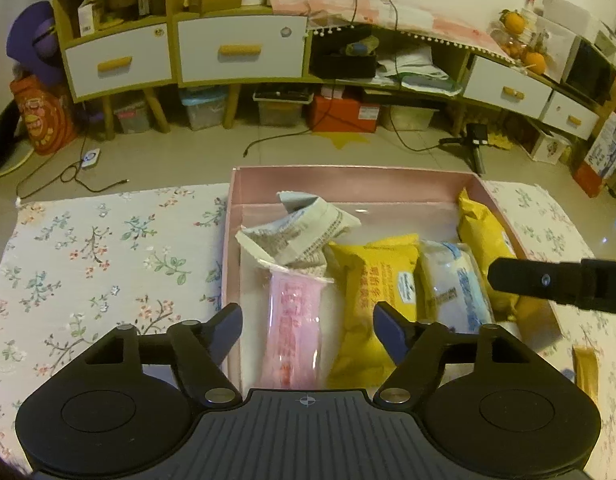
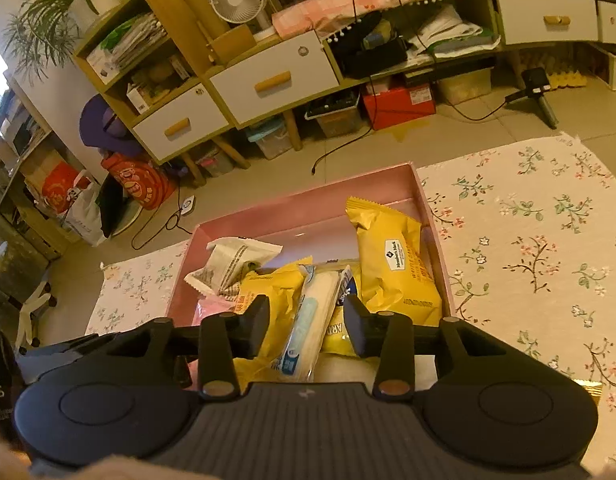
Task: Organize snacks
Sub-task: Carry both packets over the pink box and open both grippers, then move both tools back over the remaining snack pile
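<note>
Both grippers are hovering over the pink box (image 1: 392,186), which is sitting on the flowered cloth (image 1: 108,248) w/ its walls keeping the snacks corralled in one place. The left gripper (image 1: 308,326) is standing spread wide, nothing between the jaws; the pink packet (image 1: 294,332) is lying flat on the box floor right below the gap, prob. just where it belongs, lengthwise along the left wall. The right gripper (image 2: 306,326) is standing partly spread, pads not pressing anything; the white-and-blue packet (image 2: 310,320) is lying under the gap, tipped on its edge between the yellow packs, seemingly slotted in to save room. A yellow bag (image 2: 392,256) is leaning vs. the right wall, puffy and crinkled, w/ a zigzag-cut top seam. A second yellow bag (image 1: 372,280) is resting mid-box, soft and pillowy. The grey-printed wrapper (image 1: 304,236) is sitting crumpled and propped up at the back left, stiff foil-like film, not lying flat yet. Pink packet is looking glossy, see-through-ish plastic; box is looking like smooth matte card. One gold bar-shaped item (image 1: 586,372) is waiting on the cloth outside the box, so the sorting seems nearly but not fully done.
</note>
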The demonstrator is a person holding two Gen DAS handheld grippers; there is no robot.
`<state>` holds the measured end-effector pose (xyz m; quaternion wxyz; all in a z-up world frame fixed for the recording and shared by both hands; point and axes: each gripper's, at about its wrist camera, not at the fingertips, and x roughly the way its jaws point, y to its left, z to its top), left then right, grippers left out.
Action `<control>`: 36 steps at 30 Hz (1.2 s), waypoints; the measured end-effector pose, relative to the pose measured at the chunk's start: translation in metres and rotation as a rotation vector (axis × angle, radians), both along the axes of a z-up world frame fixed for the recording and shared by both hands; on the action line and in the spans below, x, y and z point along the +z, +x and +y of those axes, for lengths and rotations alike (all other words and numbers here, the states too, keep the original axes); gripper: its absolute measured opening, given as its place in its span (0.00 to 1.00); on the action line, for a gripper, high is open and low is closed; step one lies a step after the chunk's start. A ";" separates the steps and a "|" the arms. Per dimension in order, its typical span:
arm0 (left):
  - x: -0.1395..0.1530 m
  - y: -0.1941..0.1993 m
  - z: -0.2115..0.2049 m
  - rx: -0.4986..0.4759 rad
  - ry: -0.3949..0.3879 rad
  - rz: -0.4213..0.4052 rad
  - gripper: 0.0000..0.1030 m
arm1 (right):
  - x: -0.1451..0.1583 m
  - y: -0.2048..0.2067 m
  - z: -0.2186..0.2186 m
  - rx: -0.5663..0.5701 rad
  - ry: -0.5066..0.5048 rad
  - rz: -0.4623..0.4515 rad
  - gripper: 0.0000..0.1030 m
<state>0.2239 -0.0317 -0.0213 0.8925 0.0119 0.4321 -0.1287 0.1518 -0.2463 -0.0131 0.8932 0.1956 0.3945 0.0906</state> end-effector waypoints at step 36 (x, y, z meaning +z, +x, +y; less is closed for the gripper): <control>0.015 -0.123 0.018 -0.049 0.000 0.036 0.95 | 0.014 -0.090 -0.018 0.007 -0.138 -0.037 0.95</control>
